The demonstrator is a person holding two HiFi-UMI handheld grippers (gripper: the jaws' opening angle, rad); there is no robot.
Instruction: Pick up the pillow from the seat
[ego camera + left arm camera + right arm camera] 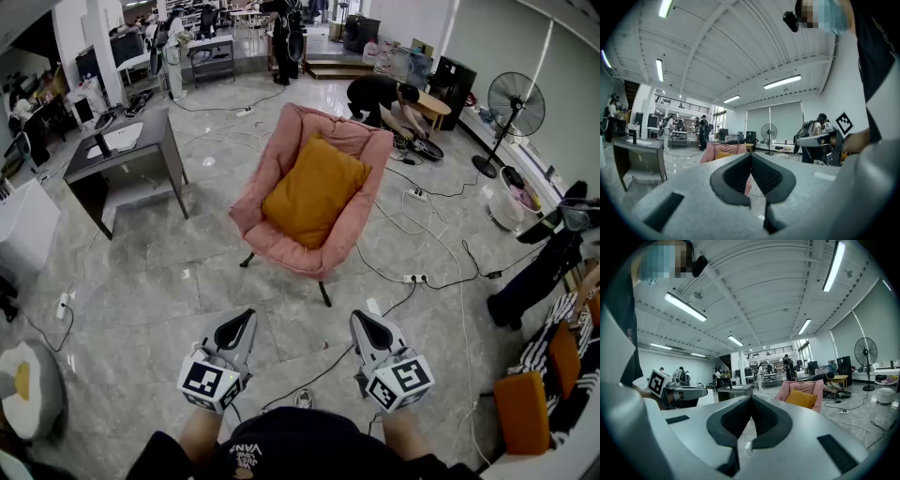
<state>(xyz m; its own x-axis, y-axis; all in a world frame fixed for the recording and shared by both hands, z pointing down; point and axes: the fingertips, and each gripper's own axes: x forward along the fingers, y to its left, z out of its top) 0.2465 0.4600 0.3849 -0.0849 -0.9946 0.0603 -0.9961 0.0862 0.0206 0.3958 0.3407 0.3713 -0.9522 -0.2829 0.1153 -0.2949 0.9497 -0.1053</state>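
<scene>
- My left gripper [246, 321] and right gripper [362, 322]: both pinched shut, empty.
- Orange pillow [314, 192] on pink seat [281, 248], well ahead.
- Print on my dark clothing [246, 459]: too blurry to read.

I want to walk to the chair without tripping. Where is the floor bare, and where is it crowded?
The floor is bare between the desk and the left side of the chair. Right of the chair it is crowded: cables and a power strip lie there. One cable also runs from the strip toward the person's feet.
</scene>
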